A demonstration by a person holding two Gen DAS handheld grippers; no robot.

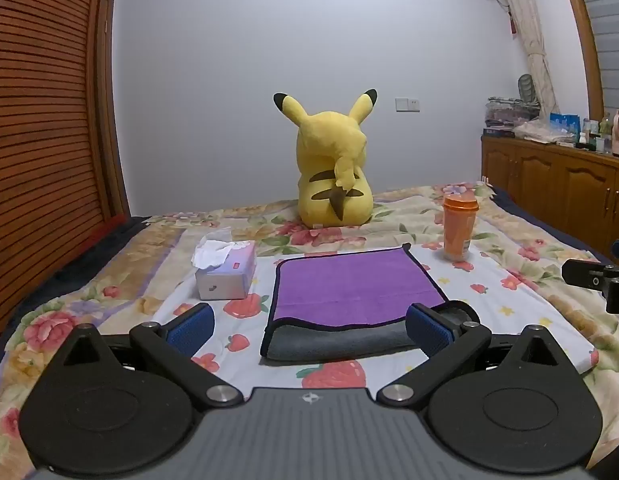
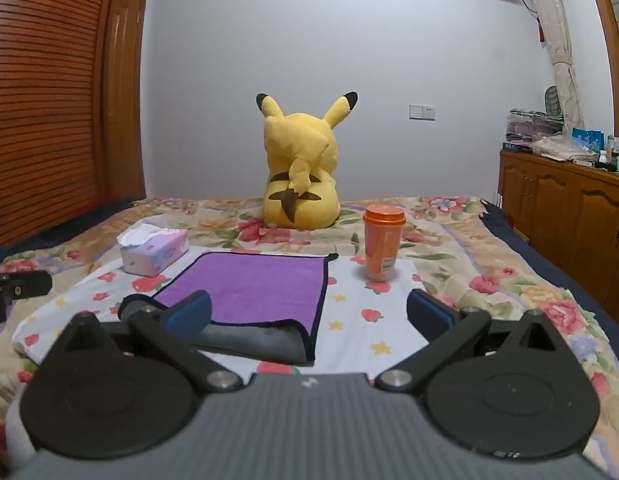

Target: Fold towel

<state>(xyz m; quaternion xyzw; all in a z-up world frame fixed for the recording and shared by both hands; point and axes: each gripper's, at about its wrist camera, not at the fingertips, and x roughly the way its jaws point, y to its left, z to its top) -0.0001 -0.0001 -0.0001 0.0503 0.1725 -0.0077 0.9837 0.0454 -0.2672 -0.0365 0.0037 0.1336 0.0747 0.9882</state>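
A purple towel with a grey underside and dark edging lies on the flowered bed cover, folded over, the grey fold at its near edge. It also shows in the right wrist view. My left gripper is open and empty, its blue-padded fingers either side of the towel's near edge, above it. My right gripper is open and empty, hovering at the towel's near right corner. Part of the right gripper shows at the left view's right edge.
A tissue box stands left of the towel. An orange cup stands to its right. A yellow plush toy sits at the far side of the bed. Wooden cabinets line the right wall.
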